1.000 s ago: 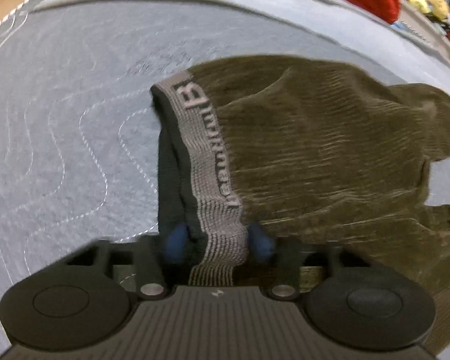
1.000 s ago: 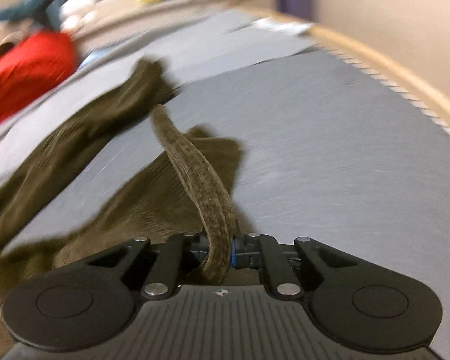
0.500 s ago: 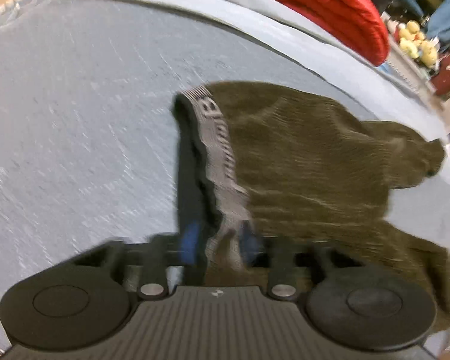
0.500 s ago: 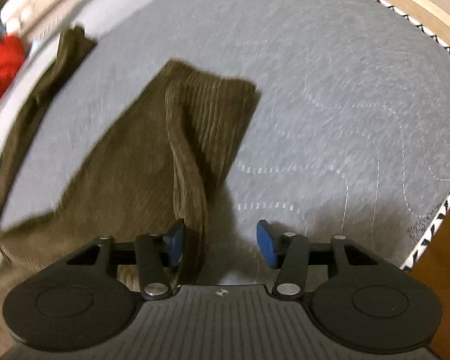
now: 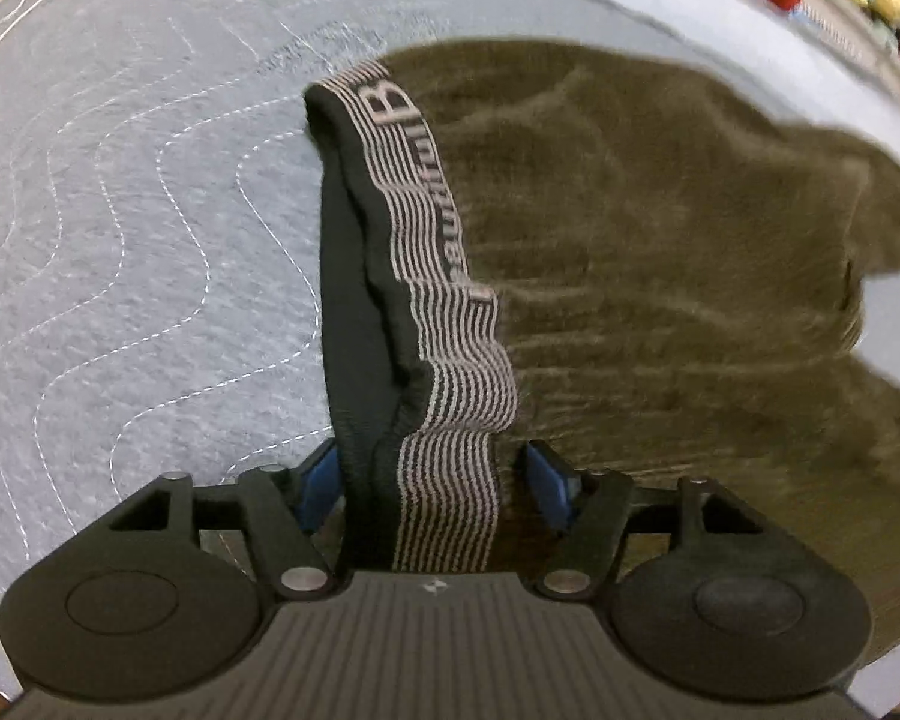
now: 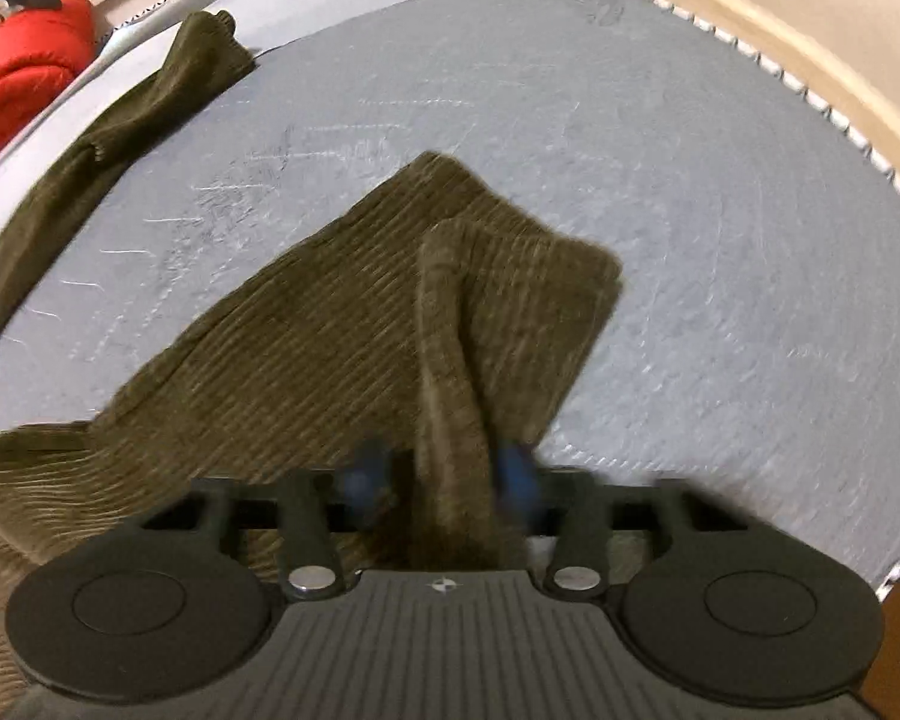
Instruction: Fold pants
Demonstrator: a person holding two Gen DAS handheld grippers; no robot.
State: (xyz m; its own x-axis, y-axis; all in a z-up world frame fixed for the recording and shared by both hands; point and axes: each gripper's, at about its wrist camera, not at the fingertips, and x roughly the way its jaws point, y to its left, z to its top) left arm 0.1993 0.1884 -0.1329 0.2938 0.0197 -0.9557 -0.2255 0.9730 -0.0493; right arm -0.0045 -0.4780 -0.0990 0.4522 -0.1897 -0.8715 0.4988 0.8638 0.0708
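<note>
Two grippers over olive-brown corduroy pants point(image 5: 660, 228) spread on a grey quilted blanket point(image 5: 120, 240) covering the surface. Left gripper point(image 5: 435, 483) points steeply down at the waist end; its blue fingers point(image 5: 549, 480) stand apart and are opening, with the striped grey-and-black waistband point(image 5: 450, 372) running up between them. The pads sit on either side of the band with a visible gap, so no pressing there. The waistband carries lettering, partly blurred, and its black inner lining folds to the left.

Right gripper point(image 6: 444, 480) is at a leg end. A raised ridge of the corduroy leg point(image 6: 450, 360) passes between its blue fingers point(image 6: 519, 477), which are closing; the fingers are motion-blurred, and the fabric fills the space between them and looks pinched. The rest of that leg lies flat, spreading away to the left. The other leg point(image 6: 168, 84) stretches off towards the far left, well apart. A red padded item point(image 6: 24, 78) lies beyond the blanket's edge. A pale wooden rim point(image 6: 780, 42) curves along the right.
</note>
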